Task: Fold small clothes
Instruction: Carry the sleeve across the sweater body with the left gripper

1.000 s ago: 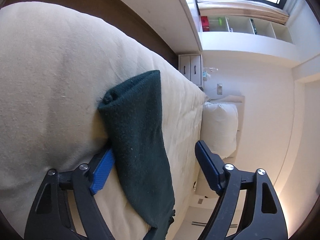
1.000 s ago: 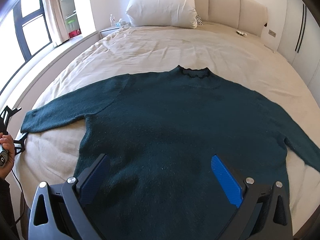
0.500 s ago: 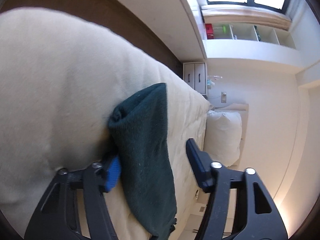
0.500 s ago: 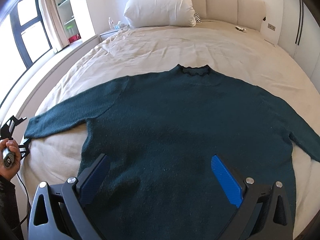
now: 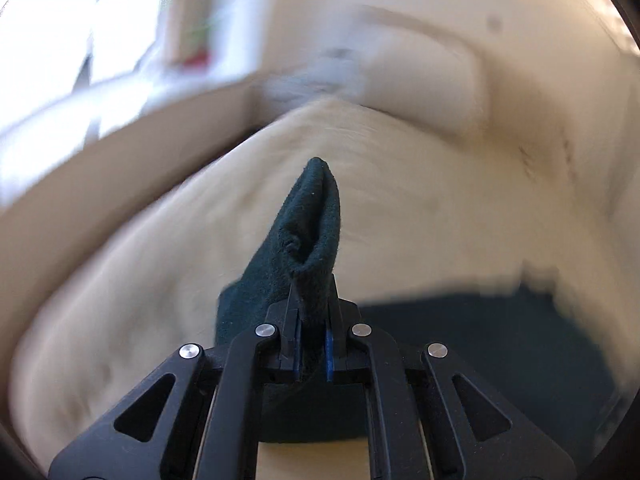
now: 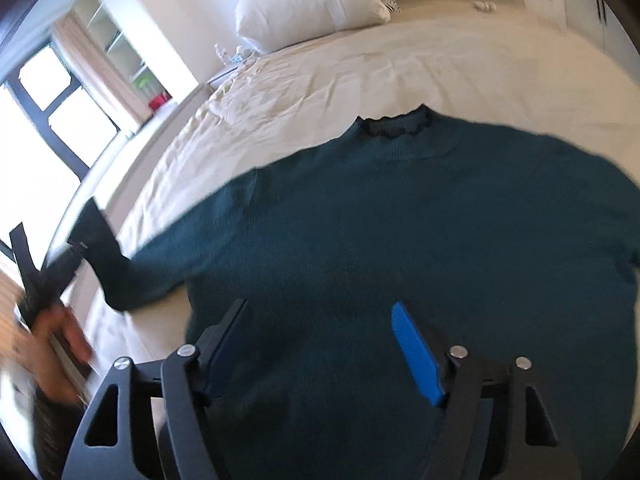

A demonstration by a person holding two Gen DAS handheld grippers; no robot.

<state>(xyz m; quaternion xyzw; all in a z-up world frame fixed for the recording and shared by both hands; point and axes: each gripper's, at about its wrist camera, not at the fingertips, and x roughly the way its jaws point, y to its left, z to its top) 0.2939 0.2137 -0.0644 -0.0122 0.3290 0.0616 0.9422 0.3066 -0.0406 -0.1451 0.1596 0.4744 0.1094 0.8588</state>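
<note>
Left gripper (image 5: 312, 350) had its jaws clamped on the cuff of the sweater's sleeve (image 5: 308, 232), which stood up ahead of its fingertips over the bed (image 5: 420, 216); the rest of the sweater lay off to its right. The pinch looked narrow, near the cuff's edge, so in my judgement a quick pull could have slipped the knit free or bunched the sleeve.

Right gripper (image 6: 320, 344) had just been narrowing its jaws but gripped nothing, hovering above the sweater (image 6: 400, 220) spread flat ahead of it. The left gripper (image 6: 60, 264) held the sleeve far to its left. Closing there might have caught both layers and dragged the body askew.
</note>
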